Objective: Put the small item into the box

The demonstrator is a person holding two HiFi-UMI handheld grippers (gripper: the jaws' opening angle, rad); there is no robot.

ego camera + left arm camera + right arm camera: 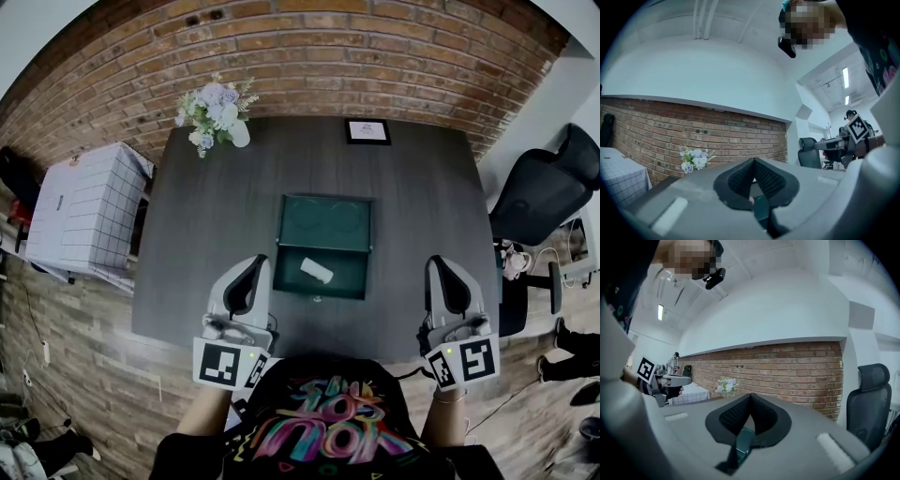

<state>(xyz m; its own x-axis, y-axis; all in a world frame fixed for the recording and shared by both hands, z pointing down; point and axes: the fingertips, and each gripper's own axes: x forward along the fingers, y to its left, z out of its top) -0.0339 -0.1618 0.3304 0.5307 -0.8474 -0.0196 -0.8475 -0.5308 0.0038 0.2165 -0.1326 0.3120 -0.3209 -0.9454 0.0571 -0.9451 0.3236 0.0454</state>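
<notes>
An open dark green box [292, 234] lies at the middle of the dark table [187, 244], its lid folded back on the far side. A small white item [316, 270] rests inside the box's near half. My left gripper [258, 263] hovers at the box's near left corner, jaws shut with nothing between them. My right gripper [437, 265] is off to the right of the box, apart from it, jaws shut and empty. A sliver of the green box [740, 444] shows below the closed pads in the right gripper view, and likewise in the left gripper view.
A bunch of pale flowers [217, 111] and a small framed card [367, 130] stand at the table's far edge by the brick wall. A black office chair [548, 187] is at the right. A white checked cover [89, 206] is at the left.
</notes>
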